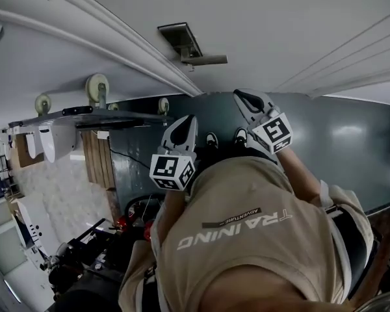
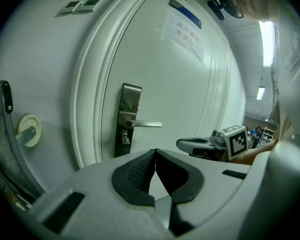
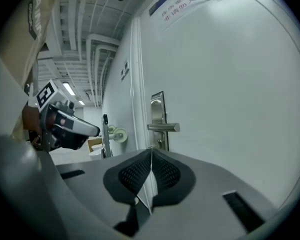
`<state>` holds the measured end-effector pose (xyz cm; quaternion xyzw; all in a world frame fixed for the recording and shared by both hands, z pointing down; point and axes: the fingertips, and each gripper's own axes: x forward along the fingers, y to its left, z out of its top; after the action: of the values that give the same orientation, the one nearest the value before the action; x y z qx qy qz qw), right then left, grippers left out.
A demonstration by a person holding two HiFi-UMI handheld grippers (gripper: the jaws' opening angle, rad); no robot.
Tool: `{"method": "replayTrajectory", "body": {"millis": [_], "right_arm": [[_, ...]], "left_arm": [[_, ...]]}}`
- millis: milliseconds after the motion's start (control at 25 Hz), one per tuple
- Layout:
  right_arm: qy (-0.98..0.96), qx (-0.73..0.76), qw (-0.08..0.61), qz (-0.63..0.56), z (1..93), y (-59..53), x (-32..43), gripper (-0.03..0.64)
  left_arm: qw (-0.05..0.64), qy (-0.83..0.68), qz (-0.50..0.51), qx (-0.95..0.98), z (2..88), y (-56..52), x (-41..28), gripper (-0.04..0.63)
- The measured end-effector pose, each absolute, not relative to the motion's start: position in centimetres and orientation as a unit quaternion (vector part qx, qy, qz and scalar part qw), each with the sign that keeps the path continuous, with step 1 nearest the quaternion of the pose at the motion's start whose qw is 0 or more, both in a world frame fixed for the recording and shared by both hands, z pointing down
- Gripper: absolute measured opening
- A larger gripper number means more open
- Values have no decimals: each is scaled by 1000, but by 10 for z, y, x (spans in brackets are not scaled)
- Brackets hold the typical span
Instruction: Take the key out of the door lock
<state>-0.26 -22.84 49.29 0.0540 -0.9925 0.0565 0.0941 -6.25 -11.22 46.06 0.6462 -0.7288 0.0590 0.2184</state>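
The white door [image 2: 190,84] carries a steel lock plate [image 2: 129,119] with a lever handle [image 2: 146,124]. A small key [image 2: 124,138] sticks out of the cylinder below the handle. My left gripper [image 2: 155,153] is shut and empty, well short of the lock. The right gripper [image 2: 200,145] hovers to its right, level with the handle. In the right gripper view, that gripper [image 3: 151,151] is shut with nothing in it, and its tips cover the spot under the handle [image 3: 164,127], hiding the key. From the head view both grippers [image 1: 187,122] [image 1: 247,99] point at the door.
A round white wheel-like fitting [image 2: 27,130] sticks out from the wall left of the door frame, with a dark upright bar [image 2: 5,99] beside it. A paper label [image 2: 182,31] hangs high on the door. A corridor with ceiling lights [image 3: 70,89] runs away past the frame.
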Motion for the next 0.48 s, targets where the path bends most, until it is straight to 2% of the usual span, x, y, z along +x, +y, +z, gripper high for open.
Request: {"method": "replayTrajectory", "body": {"millis": [240,480], "right_arm": [[-994,8,98,48,480,-220,-4,15],[-997,44,54,17,466,-232,-4,15]], "left_arm": [[216,-752,32,622,453,-113,-64,6],[204,-742,59,636,452,-122,-55,6]]}}
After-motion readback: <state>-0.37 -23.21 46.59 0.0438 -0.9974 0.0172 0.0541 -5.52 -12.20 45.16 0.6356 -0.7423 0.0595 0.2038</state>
